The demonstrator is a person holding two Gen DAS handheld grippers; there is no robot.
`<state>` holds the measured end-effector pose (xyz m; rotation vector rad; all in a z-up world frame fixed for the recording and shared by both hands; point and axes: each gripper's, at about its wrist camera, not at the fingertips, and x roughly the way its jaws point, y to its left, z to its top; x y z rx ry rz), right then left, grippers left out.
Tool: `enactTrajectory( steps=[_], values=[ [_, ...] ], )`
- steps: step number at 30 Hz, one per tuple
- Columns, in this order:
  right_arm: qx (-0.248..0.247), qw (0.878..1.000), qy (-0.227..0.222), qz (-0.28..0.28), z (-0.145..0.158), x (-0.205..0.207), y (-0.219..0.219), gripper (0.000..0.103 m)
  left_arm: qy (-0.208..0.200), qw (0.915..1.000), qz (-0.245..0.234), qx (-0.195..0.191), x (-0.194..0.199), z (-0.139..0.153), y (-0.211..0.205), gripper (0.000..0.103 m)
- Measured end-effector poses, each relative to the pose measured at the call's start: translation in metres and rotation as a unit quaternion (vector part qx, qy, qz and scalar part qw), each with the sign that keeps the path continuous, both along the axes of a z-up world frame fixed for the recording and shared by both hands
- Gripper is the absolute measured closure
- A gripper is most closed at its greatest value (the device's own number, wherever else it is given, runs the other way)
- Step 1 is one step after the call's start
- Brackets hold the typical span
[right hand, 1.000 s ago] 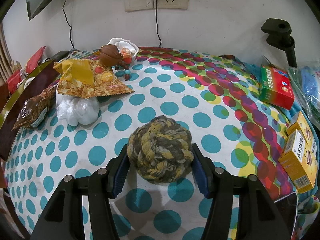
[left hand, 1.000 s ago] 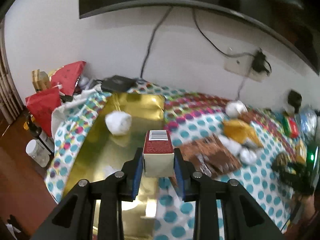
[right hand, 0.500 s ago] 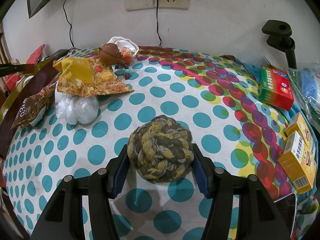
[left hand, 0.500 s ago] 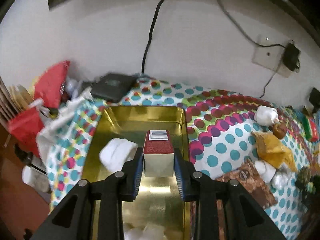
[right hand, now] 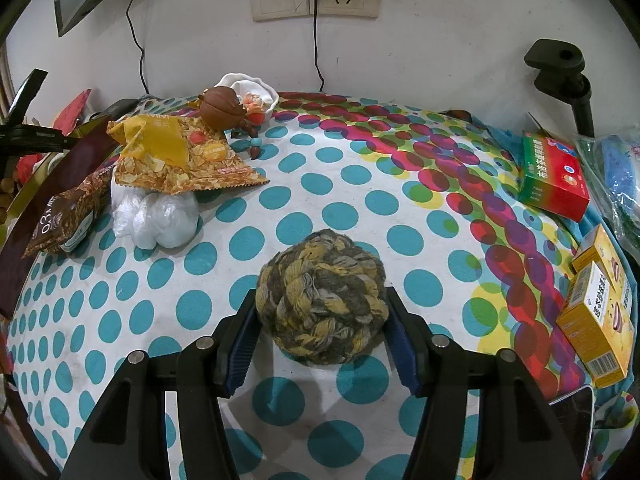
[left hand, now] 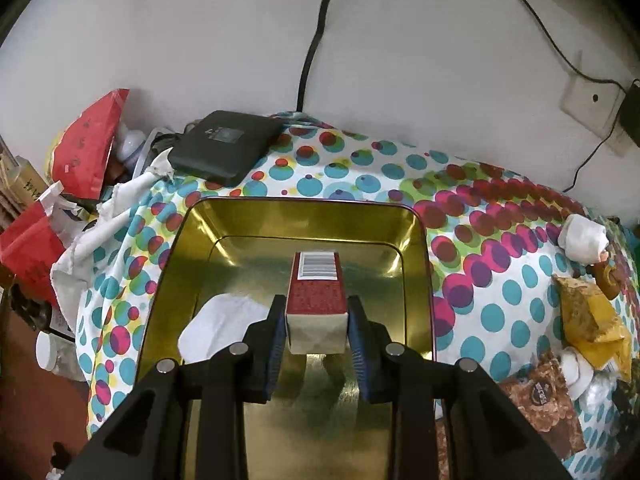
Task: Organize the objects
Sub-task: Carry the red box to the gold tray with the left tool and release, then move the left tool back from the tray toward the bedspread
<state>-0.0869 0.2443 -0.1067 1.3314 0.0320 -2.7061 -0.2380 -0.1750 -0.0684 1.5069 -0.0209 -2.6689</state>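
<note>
My left gripper (left hand: pixel 316 314) is shut on a small red box (left hand: pixel 316 280) with a barcode on its far end. It holds the box above the inside of a gold metal tray (left hand: pixel 304 204). A crumpled white cloth (left hand: pixel 216 328) lies in the tray, left of the box. In the right wrist view a braided yellow-and-grey rope ball (right hand: pixel 320 288) rests on the dotted tablecloth (right hand: pixel 240 240). My right gripper (right hand: pixel 322 312) has its blue pads against both sides of the ball.
A black device (left hand: pixel 224 146) and red bags (left hand: pixel 86 148) lie beyond the tray's far left. Left of the ball are a yellow snack packet (right hand: pixel 180 156), a brown packet (right hand: pixel 64 220) and a white plastic bag (right hand: pixel 156 220). A green-red box (right hand: pixel 554 176) and yellow boxes (right hand: pixel 596 312) line the right edge.
My left gripper has carried the red box left and down, from the tray's right edge to over its middle. The right gripper and the rope ball have stayed put.
</note>
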Motion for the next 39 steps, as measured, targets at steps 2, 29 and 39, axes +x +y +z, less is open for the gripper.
enactTrajectory(
  steps=[2,29,39],
  values=[
    [0.001,1.000,0.000,0.000,0.000,0.000,-0.001,0.045,-0.004,1.0000,0.003,-0.004,-0.002,-0.002,0.001,0.073],
    [0.005,1.000,-0.001,-0.001,0.001,0.000,-0.001,0.045,0.102,0.9944,-0.027,0.001,0.179,0.067,0.070,0.070],
    [0.019,1.000,-0.001,-0.002,-0.002,0.002,0.001,0.045,0.107,0.9926,-0.056,0.016,0.275,0.033,0.113,0.067]
  ],
)
